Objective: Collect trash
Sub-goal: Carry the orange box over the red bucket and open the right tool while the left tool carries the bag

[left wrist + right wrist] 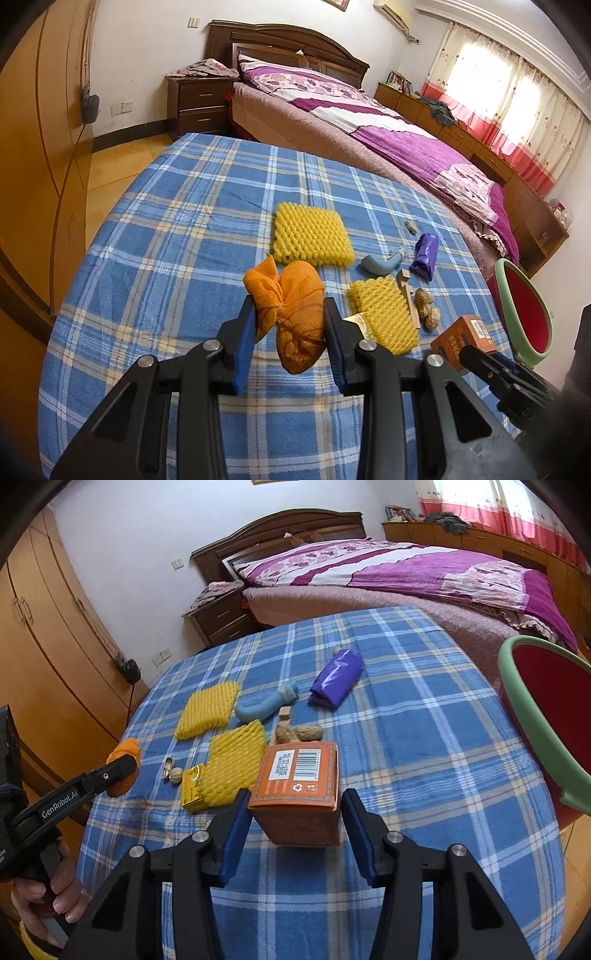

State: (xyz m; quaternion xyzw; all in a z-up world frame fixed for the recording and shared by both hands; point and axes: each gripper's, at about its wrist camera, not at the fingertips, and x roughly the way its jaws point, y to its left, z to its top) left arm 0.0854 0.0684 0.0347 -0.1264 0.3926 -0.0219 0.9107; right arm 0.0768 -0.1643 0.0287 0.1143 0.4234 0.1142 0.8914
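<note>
My left gripper (288, 314) is shut on an orange mesh bag (295, 314) and holds it above the blue plaid table (166, 240). It also shows at the left of the right wrist view (120, 771). My right gripper (295, 805) is shut on an orange carton (299, 790), lifted above the table; the carton also shows in the left wrist view (463, 341). On the cloth lie two yellow foam nets (207, 710) (236, 760), a purple wrapper (336, 677), a blue-grey sock (266, 705), peanut shells (299, 733) and a small yellow box (194, 788).
A red bin with a green rim (535, 709) stands off the table's right edge, also in the left wrist view (524, 310). A bed (406, 572) lies behind the table. Wooden wardrobes (40, 166) line the left side. A nightstand (199, 103) stands by the bed.
</note>
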